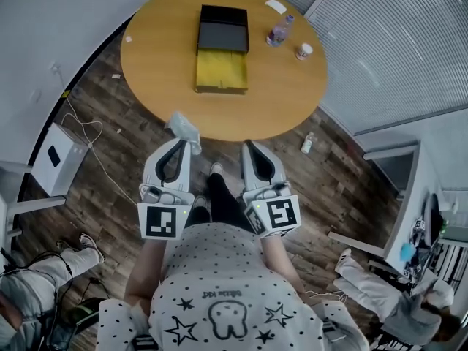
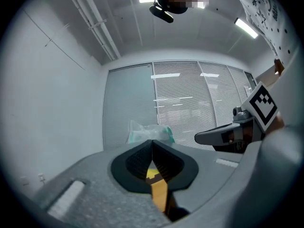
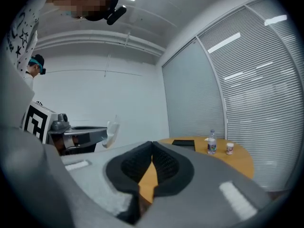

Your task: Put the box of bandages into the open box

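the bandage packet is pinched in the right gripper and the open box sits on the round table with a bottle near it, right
Not quite: the bandage packet is pinched in the left gripper, not the right gripper, whose jaws are shut on nothing. The head view shows it. The rest holds: the open box sits on the round table with the bottle near it.

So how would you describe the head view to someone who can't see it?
Seen from above, a person holds two grippers toward a round wooden table; the left gripper pinches a clear pack, and the right gripper carries nothing. On the table are an open box, yellow inside, a bottle and a cup.
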Demonstrator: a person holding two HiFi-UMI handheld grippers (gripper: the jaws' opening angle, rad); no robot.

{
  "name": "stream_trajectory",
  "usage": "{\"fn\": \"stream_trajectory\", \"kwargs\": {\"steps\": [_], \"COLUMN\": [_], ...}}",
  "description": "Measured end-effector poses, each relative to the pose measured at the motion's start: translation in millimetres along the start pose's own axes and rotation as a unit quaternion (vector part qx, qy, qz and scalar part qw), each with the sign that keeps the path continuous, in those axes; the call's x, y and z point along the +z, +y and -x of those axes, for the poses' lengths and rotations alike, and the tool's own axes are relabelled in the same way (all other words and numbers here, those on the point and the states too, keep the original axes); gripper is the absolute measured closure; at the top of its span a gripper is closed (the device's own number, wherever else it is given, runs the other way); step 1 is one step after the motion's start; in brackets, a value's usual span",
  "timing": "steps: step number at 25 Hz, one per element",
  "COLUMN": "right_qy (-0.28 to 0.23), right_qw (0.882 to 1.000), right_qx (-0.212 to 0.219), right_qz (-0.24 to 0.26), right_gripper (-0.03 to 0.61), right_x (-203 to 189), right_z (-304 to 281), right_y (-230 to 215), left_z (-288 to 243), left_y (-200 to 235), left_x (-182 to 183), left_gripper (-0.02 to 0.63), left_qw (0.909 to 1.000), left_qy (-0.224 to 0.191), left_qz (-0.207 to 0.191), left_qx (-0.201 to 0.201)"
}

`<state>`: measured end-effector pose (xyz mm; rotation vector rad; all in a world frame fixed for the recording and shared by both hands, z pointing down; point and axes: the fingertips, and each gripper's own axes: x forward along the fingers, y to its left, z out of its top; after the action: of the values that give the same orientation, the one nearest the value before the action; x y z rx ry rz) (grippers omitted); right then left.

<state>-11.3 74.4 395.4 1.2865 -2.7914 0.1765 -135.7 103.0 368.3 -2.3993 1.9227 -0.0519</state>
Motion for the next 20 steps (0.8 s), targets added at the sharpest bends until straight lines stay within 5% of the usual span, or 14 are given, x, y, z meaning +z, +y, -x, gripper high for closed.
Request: {"fn": "stream_trajectory", "kwargs": {"steps": [20], "right_qy": [0.018], "right_qw": [0.999], "right_qx": [0.027], "right_qz": [-0.012], "right_gripper": [0.574], "right_x": [11.7], "right_z": [-127.8], "right_y": [-135.7], "left_z": [-158.3], "left_y": [39.0], "left_x": [-24.6], "left_gripper": [0.601], "left_qw": [0.9971], "left_qy": [0.032], "left_qz": [0.014], "left_qx": [0.068]}}
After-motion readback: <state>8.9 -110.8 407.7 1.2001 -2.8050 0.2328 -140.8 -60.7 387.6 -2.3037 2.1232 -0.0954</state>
